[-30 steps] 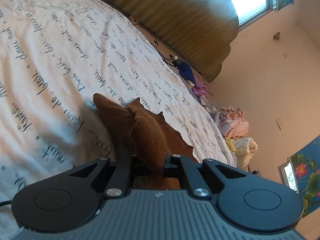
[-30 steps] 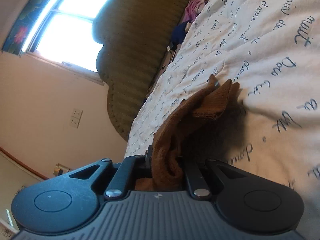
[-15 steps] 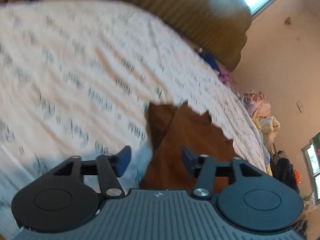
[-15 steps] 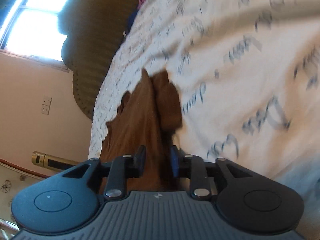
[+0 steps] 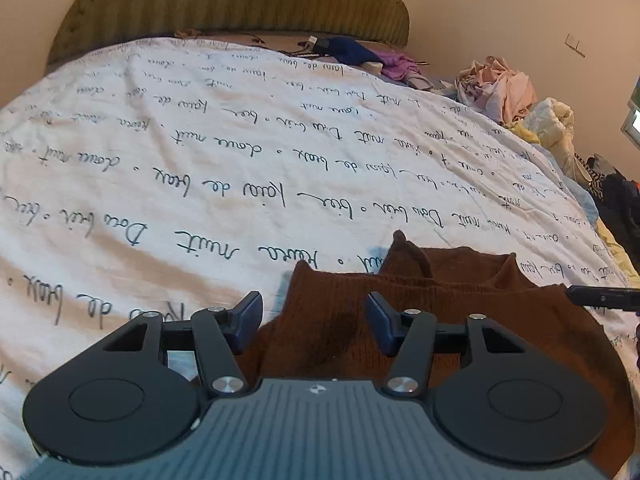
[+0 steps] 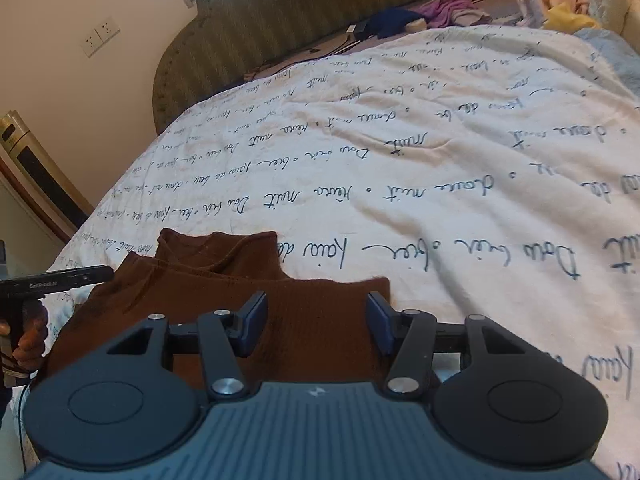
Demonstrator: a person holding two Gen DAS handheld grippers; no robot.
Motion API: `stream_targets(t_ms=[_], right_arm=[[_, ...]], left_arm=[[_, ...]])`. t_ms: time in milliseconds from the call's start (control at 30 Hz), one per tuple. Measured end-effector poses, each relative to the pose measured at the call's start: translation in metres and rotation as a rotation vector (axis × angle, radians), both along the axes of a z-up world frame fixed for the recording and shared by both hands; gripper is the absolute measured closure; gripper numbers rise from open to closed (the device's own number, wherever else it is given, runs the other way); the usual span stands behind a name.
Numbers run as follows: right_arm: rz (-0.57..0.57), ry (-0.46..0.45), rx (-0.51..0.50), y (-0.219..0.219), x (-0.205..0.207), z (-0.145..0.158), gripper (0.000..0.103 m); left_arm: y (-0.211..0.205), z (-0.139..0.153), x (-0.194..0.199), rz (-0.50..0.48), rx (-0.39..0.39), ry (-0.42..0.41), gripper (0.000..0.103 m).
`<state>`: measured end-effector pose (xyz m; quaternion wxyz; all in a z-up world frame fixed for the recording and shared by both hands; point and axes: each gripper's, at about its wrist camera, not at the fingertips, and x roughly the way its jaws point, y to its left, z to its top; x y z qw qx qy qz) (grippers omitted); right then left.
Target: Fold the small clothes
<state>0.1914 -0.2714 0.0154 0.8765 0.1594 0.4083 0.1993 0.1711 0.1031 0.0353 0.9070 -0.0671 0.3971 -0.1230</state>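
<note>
A small brown knit garment lies folded and flat on the white bedspread with black script. It also shows in the right wrist view. My left gripper is open just above the garment's left part, holding nothing. My right gripper is open above the garment's right part, also empty. The tip of the right gripper shows at the right edge of the left wrist view. The left gripper and the hand holding it show at the left edge of the right wrist view.
A green ribbed headboard stands at the far end of the bed. Blue and purple clothes lie near it. A pile of pink and yellow clothes sits at the bed's right side. A wall socket is on the left wall.
Both grippers were shut on the brown garment and holding it up. They laid it down on the bedspread, opened and let go. Both cameras now look level over the bed.
</note>
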Motion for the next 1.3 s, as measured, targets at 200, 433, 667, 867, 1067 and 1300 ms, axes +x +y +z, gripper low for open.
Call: stream_targets(t_ms=[200, 433, 667, 867, 1067, 1300], right_arm=[[0.041, -0.044, 0.019, 0.004, 0.009, -0.005, 0.1], [-0.045, -0.202, 0.162, -0.022, -0.014, 0.032, 0.1], [-0.083, -0.058, 0.046, -0.014, 0.016, -0.028, 0.1], [-0.108, -0.073, 0.034, -0.01, 0.008, -0.034, 0.099], [-0.257, -0.172, 0.061, -0.017, -0.038, 0.035, 0.088], [-0.158, -0.174, -0.108, 0.062, -0.031, 0.004, 0.032]], left_arm=[[-0.008, -0.006, 0.025, 0.028, 0.035, 0.009, 0.101], [-0.001, 0.022, 0.007, 0.09, 0.077, -0.163, 0.101], [-0.002, -0.021, 0.033, 0.165, 0.163, -0.06, 0.099], [-0.009, -0.007, 0.019, 0.17, 0.229, -0.114, 0.078], [-0.029, 0.045, -0.047, 0.194, 0.201, -0.344, 0.027], [-0.093, -0.028, -0.014, 0.111, 0.383, -0.151, 0.014]])
